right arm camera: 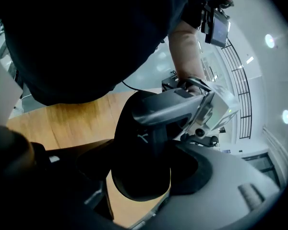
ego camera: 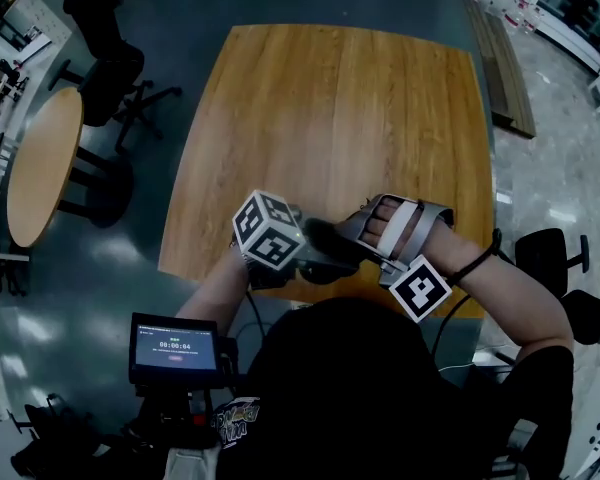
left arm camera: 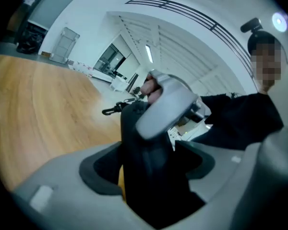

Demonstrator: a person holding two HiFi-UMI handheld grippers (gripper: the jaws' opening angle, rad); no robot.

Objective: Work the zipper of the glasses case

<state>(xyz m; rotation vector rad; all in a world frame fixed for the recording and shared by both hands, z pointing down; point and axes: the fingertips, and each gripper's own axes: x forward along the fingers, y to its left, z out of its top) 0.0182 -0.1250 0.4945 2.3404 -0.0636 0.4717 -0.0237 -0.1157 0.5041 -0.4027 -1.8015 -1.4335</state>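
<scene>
Holds glasses case in right gripper, left gripper spread wide around it. Cannot tell how far zipper runs

Wooden table in the middle; round table at left, a chair beside it; lit screen low at left; bench at right

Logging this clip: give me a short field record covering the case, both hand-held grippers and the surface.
object: black glasses case
location: over the near edge of the wooden table
right hand-held gripper: closed on the case
left hand-held gripper: jaws wide apart, case between them, not gripped
contact: the two grippers meet at the case
</scene>
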